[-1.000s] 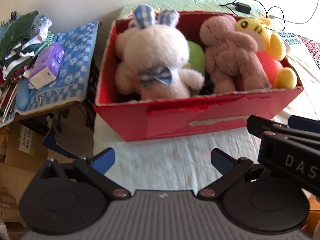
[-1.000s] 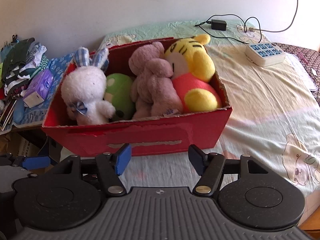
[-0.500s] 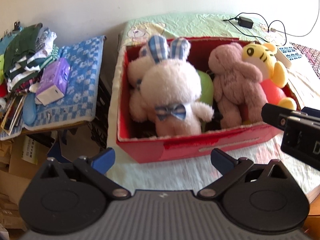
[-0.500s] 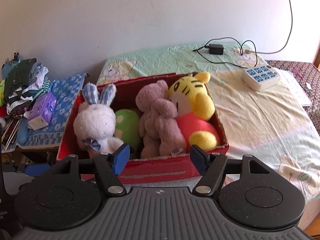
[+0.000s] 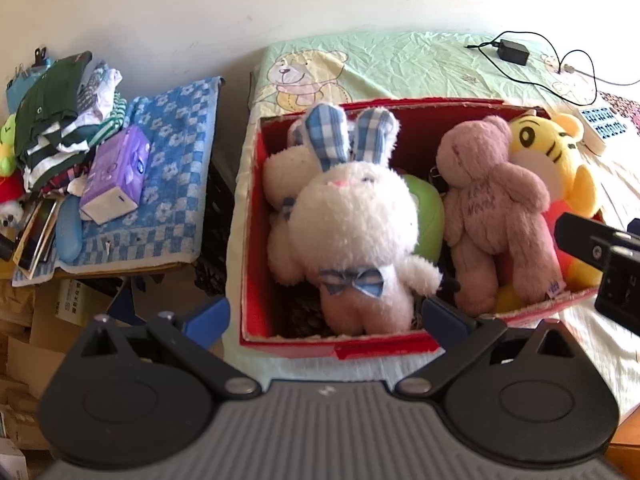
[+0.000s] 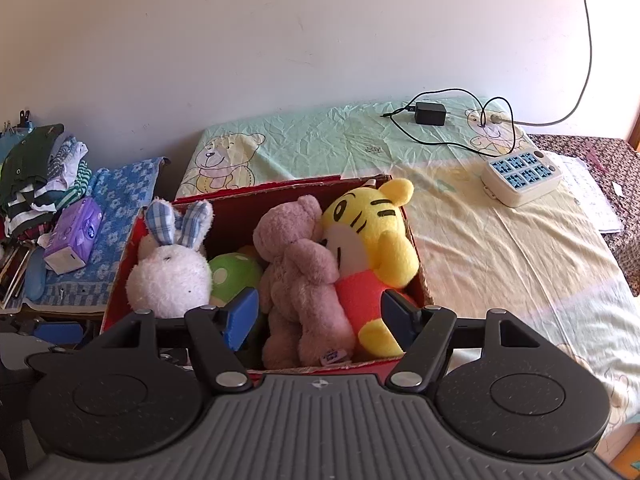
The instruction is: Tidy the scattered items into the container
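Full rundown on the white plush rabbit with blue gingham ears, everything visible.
The white plush rabbit with blue gingham ears is a fluffy fabric toy with a small pink nose, dark eyes and a blue checked bow tie at its neck. It sits upright at the left end of the red cardboard box, ears up near the rim. The green spotted plush ball presses against its side; a second pale plush part shows behind it, unclear what. No gripper touches it.

We see our left gripper (image 5: 324, 316) spread empty above a red box (image 5: 256, 240), white bunny (image 5: 352, 232), pink bear (image 5: 492, 216), yellow tiger (image 5: 556, 148) packed inside, tissue pack (image 5: 116, 174) on blue towel (image 5: 176, 184) beside.
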The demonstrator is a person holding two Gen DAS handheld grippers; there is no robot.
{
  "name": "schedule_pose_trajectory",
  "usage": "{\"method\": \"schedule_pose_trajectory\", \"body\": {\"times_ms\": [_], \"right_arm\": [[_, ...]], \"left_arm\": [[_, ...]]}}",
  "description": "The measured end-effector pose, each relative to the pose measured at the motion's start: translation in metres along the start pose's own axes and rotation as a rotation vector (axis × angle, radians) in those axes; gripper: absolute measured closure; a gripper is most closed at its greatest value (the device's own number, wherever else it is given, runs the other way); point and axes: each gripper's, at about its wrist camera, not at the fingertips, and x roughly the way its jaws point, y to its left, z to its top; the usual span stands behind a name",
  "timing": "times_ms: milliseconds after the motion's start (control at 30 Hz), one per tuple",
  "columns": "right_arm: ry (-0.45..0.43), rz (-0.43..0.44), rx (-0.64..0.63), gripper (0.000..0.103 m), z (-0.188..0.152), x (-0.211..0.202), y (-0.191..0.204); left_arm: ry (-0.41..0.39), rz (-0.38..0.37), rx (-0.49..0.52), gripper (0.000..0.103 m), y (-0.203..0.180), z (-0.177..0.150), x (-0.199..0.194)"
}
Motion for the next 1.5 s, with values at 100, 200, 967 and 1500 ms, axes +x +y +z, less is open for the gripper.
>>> {"method": "schedule_pose_trajectory", "body": {"times_ms": [100, 200, 967, 1500], "right_arm": [[0.017, 0.014, -0.001, 0.03, 0.006, 0.006, -0.007], [0.053, 0.023, -0.02, 0.027, 0.013, 0.012, -0.013], [0.125, 0.105, -0.096, 0.024, 0.039, 0.042, -0.056], [0.156, 0.078, -0.041, 0.024, 0.039, 0.044, -0.048]], "left_arm": [[0.019, -0.015, -0.013, 0.002, -0.003, 0.006, 0.003], [0.032, -0.026, -0.027, 0.002, -0.009, 0.011, 0.006], [0.051, -0.006, -0.098, 0.002, -0.048, 0.028, 0.026], [0.063, -0.046, -0.062, 0.001, -0.032, 0.025, 0.024]]}}
